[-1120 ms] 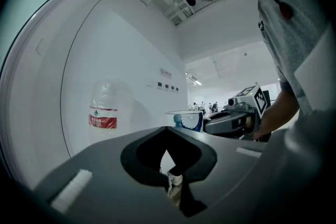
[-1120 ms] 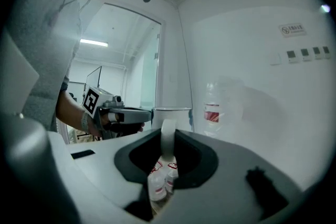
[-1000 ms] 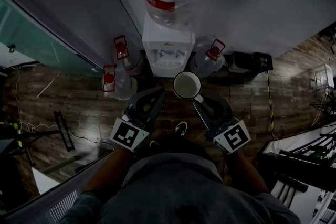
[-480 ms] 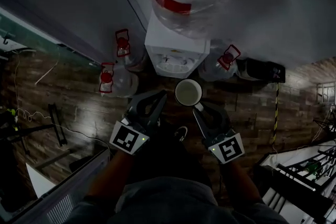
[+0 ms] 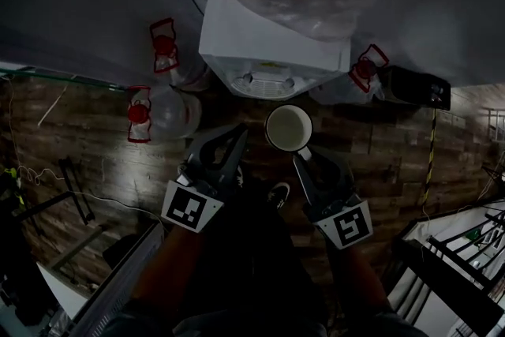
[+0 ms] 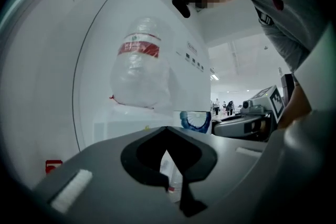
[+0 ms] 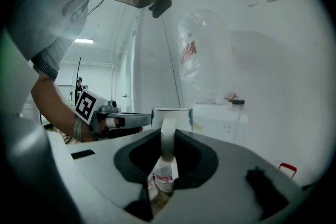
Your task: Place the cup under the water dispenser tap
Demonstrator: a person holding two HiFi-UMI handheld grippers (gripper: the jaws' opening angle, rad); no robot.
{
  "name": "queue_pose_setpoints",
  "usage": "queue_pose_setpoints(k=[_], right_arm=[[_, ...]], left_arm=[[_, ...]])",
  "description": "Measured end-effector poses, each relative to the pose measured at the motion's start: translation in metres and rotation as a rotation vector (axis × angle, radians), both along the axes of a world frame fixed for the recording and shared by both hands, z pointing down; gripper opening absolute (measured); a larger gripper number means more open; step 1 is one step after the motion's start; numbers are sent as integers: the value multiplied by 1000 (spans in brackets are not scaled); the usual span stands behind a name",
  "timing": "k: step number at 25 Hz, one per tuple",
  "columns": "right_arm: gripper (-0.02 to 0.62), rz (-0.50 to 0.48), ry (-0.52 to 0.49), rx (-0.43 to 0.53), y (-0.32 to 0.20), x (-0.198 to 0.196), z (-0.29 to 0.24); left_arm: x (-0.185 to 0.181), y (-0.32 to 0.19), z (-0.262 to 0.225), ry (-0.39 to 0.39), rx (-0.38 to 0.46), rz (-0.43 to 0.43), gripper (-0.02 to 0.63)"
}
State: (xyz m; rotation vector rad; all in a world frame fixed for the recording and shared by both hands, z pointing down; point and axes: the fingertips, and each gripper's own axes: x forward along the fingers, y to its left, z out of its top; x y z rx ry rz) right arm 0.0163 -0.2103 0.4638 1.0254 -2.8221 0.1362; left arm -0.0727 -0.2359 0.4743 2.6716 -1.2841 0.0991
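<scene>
Though plain overhead, cup [image 6: 195, 121] blue-patterned.

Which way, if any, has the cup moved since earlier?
Yes, downward: in the right gripper view the cup was level with the label on the bottle and is now level with the top of the dispenser.

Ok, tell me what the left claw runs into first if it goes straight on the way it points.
The left claw would probably meet the white front of the water dispenser, left of the cup, though depth is unclear.
</scene>
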Motion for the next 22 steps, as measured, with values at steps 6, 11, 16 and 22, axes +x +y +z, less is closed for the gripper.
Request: queue_pose_setpoints(k=[6,11,16,22], right_arm=[[64,42,3,-17,-15,-10,93],[64,38,40,-31,-30,-12,161],[64,35,67,-36,-44,-2,214],[64,65,89,-37,-75,1,265]], left_arm=[[-7,-15,92,-7,-27,-21,8],[-6,-31,153,-31,-35,-20,8],[7,-43,197,-33,-32,-9,8],[15,-66,244,-17,-41,-6,8]])
